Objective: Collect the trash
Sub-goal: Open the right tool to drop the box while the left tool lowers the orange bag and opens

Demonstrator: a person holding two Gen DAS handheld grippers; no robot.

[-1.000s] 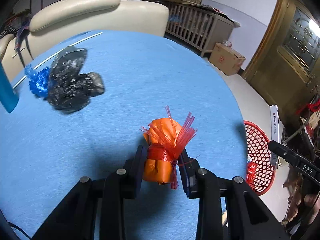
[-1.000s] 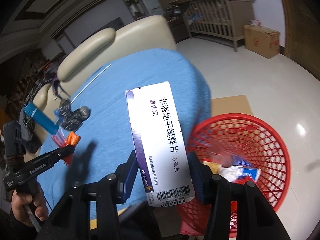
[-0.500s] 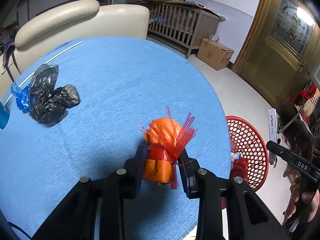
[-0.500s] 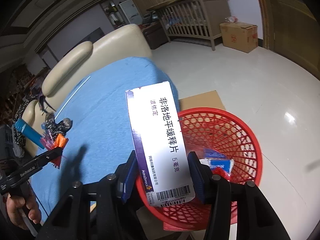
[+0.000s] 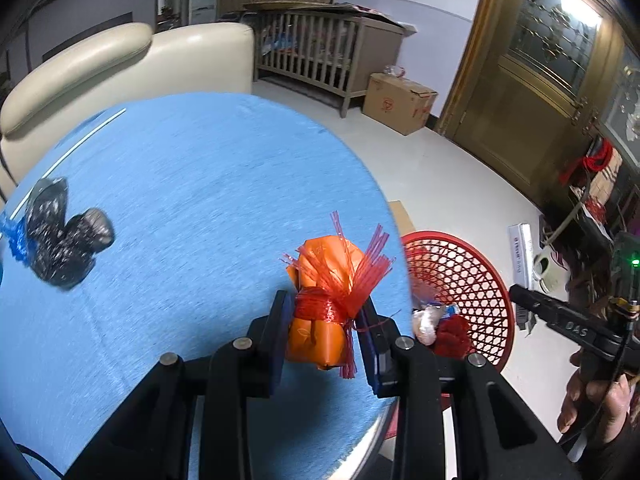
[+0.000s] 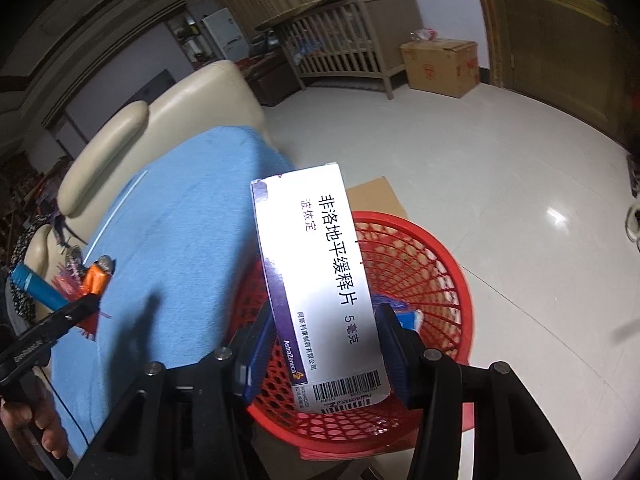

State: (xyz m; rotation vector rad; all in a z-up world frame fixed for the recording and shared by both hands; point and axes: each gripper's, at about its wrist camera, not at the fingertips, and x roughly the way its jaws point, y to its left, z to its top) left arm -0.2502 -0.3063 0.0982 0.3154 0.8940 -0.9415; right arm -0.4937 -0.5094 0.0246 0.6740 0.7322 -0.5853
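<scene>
Disposal step, both hands loaded. Right gripper [image 6: 322, 344] pinches a white medicine box [image 6: 320, 280] by its long sides, near the barcode end; the box points forward and slightly upward past the fingertips. Directly beneath the box and jaws sits the red basket [image 6: 440, 280], already holding several scraps. Left gripper [image 5: 326, 340] is pressed together on an orange bundle [image 5: 324, 300] tied with red netting, held above the blue table [image 5: 200, 200]; the basket [image 5: 472, 280] lies ahead and to the right of these jaws, beyond the table edge.

Judged next: release of the box. Since most of its length overhangs the basket's near half, a small advance toward the basket's centre before spreading the jaws should keep the far end from catching the rim or tipping onto the floor. The left load ought to wait clear of the right gripper, then follow. A black bag [image 5: 64, 248] remains on the table, well to the left gripper's left.
</scene>
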